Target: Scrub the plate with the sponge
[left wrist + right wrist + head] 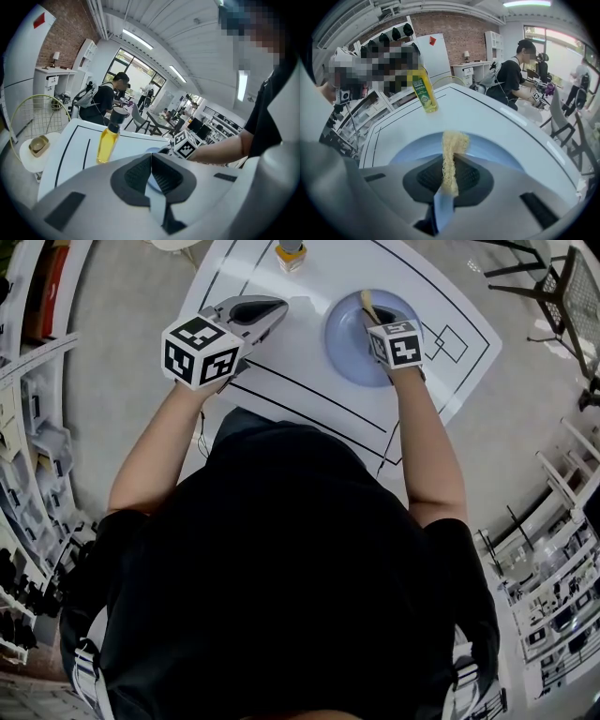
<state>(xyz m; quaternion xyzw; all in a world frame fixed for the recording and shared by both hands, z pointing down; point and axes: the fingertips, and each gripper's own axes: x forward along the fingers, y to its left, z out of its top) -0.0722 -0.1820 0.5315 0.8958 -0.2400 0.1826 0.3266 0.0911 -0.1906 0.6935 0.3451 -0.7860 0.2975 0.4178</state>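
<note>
One round, pale blue plate (349, 345) lies flat on the one white table (309, 390), which is marked with black lines, and it sits toward the table's right side as the head view shows it. There are two grippers. The right gripper (369, 319) is over the plate, its jaws pressed together on the one sponge (367, 306), a thin, rough, yellow strip. In the right gripper view that gripper (450, 177) pinches the sponge (451, 149) along its length, and the free end sticks out past the jaw tips above the plate (501, 151). Whether the end presses on the plate's surface cannot be told. The left gripper (273, 309) is over bare table just to the left of the plate and apart from it. In the left gripper view its (151, 169) jaws meet in a closed line with nothing between them, and a sliver of the plate (153, 151) shows just beyond the jaw tips. One bottle (290, 253) of yellow liquid with a dark cap stands upright at the far edge of the table, well apart from the plate. It also appears in the left gripper view (108, 139) and in the right gripper view (424, 91).
</note>
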